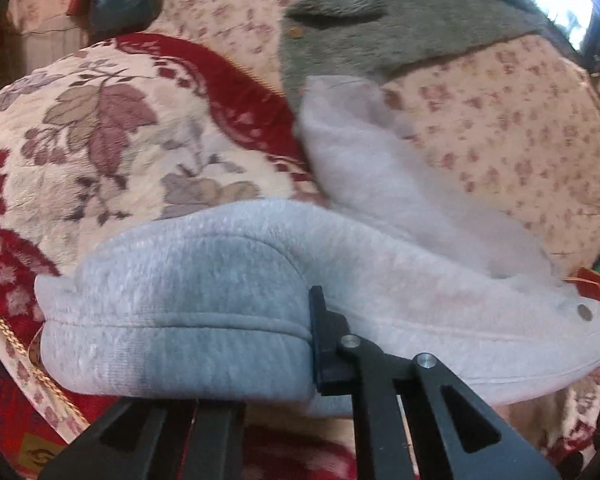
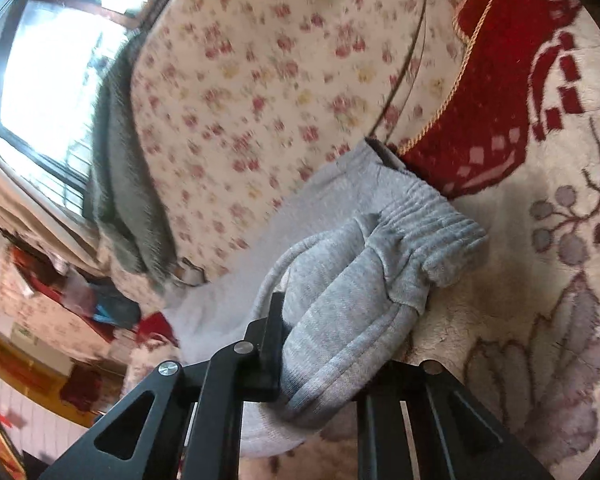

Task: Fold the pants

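Observation:
Light grey fleece pants (image 1: 228, 280) lie across a floral bed cover, one leg stretching away to the upper right. My left gripper (image 1: 260, 360) is shut on a thick fold of the pants; only its right finger (image 1: 320, 344) shows, the other is under the cloth. In the right wrist view my right gripper (image 2: 320, 360) is shut on a bunched part of the pants (image 2: 360, 288) near a ribbed cuff (image 2: 432, 216); its left finger (image 2: 268, 344) shows, the right one is hidden by cloth.
A cream and red floral blanket (image 1: 100, 140) covers the left of the bed. A pink-flowered quilt (image 1: 500, 140) lies to the right. A grey furry garment (image 1: 380, 28) lies at the far end. A bright window (image 2: 52, 72) is beyond the bed.

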### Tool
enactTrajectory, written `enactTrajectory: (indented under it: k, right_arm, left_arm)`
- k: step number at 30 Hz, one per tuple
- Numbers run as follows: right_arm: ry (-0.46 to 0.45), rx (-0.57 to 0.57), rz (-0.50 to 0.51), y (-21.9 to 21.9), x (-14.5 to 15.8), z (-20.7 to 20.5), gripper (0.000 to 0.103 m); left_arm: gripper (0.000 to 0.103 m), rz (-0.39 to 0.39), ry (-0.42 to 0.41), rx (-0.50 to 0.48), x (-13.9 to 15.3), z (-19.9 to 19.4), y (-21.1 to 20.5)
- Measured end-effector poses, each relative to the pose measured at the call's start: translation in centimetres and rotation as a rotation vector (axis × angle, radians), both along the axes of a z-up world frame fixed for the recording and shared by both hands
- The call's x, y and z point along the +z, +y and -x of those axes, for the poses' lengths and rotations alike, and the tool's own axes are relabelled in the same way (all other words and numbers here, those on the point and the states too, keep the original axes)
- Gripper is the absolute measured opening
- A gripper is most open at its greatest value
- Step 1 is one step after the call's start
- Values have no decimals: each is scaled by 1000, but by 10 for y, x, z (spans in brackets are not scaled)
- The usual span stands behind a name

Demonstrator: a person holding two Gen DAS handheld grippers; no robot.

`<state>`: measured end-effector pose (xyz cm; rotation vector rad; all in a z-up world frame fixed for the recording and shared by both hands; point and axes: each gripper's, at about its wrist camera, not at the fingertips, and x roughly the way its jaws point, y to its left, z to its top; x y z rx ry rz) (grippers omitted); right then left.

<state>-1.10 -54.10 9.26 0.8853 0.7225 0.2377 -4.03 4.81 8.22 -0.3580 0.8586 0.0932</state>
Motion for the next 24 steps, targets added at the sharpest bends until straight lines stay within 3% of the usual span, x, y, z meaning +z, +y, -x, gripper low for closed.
enactTrajectory:
  k: [5, 10, 15, 18, 20, 22, 24]
  right_arm:
    - [-37, -21, 5, -28, 20, 41, 13]
    - [-10, -43, 49, -54, 22, 90, 13]
    - [122, 19, 198, -46, -4, 115, 13]
    - [235, 59, 391, -29, -28, 115, 14]
    - [278, 59, 434, -25, -38, 114, 19]
    - [316, 57, 414, -34, -38, 113, 24]
    - [345, 30, 450, -45, -28, 116, 49]
  left_arm:
    - [10, 19, -6, -97, 8, 10, -23]
    - [10, 8, 40, -186, 0, 31, -38]
    - [11, -31, 105, -220, -11, 46, -36]
    - [16, -54, 142, -226, -19, 48, -35]
    - [22, -79, 150, -224, -20, 49, -36]
    - [51, -114, 153, -200, -19, 51, -34]
    - [61, -88, 140, -158, -16, 54, -23]
